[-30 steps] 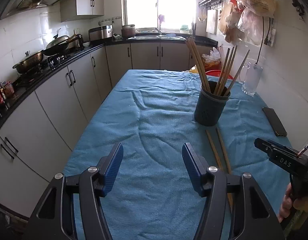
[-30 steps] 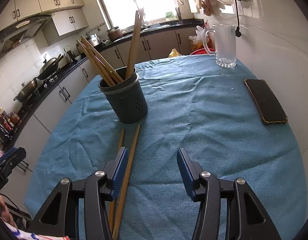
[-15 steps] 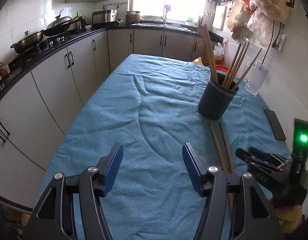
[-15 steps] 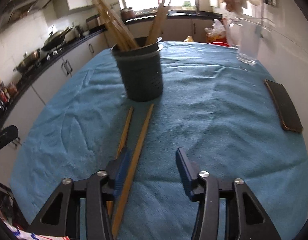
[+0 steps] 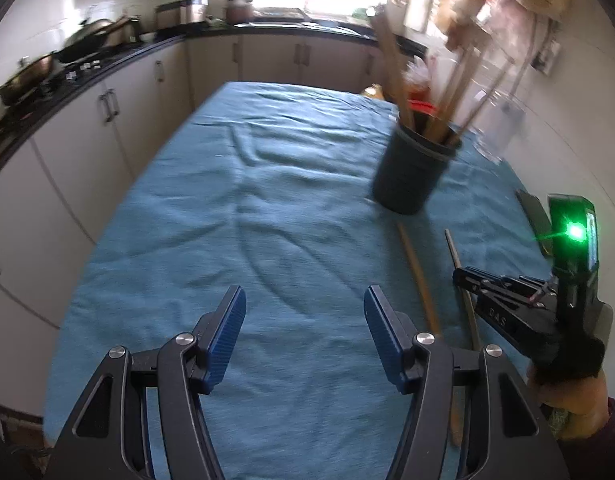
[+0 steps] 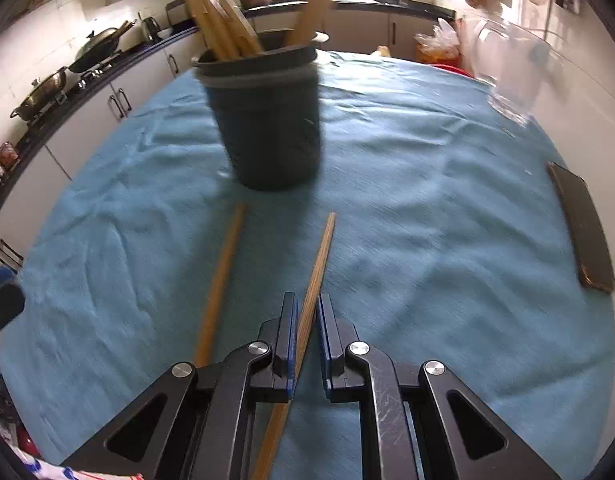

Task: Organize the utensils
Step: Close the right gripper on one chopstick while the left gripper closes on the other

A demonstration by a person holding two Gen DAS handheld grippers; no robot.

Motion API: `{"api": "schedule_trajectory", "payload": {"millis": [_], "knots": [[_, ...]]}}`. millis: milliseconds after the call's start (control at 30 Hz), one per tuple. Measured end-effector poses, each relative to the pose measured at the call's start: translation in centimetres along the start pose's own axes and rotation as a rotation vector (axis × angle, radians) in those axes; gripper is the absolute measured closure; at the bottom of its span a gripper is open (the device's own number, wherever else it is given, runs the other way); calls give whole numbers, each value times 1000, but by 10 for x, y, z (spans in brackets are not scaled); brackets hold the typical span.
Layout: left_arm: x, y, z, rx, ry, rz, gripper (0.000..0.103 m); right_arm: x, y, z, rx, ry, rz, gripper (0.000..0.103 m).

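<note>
Room: kitchen with white cupboards, pans on the stove at the left, a bright window at the back.
Desk: a desk [image 6: 447, 208] with a wrinkled blue cloth over it.
Left tool: the left tool [image 5: 305, 332] hangs over bare cloth, blue pads wide apart, nothing between them.
Pot: a dark pot [image 6: 267, 120] stands upright near the middle, full of long wooden chopsticks.
Loose chopstick: one loose chopstick [image 6: 221, 284] lies flat on the cloth, in front of the pot.
Right tool: the right tool [image 6: 306, 320] has just been closing; its pads now squeeze the other chopstick [image 6: 321, 256], whose tip points at the pot.
Jug: a clear jug [image 6: 507, 76] stands far right.
Phone: a dark phone [image 6: 583, 228] lies at the right edge.
</note>
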State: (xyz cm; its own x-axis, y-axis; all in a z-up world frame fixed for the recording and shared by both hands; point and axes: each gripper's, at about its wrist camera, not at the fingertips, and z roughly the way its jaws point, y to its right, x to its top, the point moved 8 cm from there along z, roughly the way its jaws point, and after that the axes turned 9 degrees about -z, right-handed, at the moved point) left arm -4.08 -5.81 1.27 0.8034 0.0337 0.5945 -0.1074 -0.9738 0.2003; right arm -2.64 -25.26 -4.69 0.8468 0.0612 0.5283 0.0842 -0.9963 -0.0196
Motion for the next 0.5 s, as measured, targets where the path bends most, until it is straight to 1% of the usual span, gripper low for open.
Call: {"api": "schedule_trajectory", "payload": {"millis": [167,267,333,433,500], "knots": [[-3,36,27,-50,-86,64,43,-26,28,-17,-28,-18,11,93],[-3,59,47,-49,-117,115,43,-38,43,-26,-39,-24,31,93],[-5,68,57,-49,-142,132,43,-44,50,-30,-38,-24,47,93],[-15,87,74,-68,-189,163,43,-49,54,-33,-26,-20,63,93],[-19,93,82,-60,-199,184,43,-50,55,-33,-23,-17,66,93]]}}
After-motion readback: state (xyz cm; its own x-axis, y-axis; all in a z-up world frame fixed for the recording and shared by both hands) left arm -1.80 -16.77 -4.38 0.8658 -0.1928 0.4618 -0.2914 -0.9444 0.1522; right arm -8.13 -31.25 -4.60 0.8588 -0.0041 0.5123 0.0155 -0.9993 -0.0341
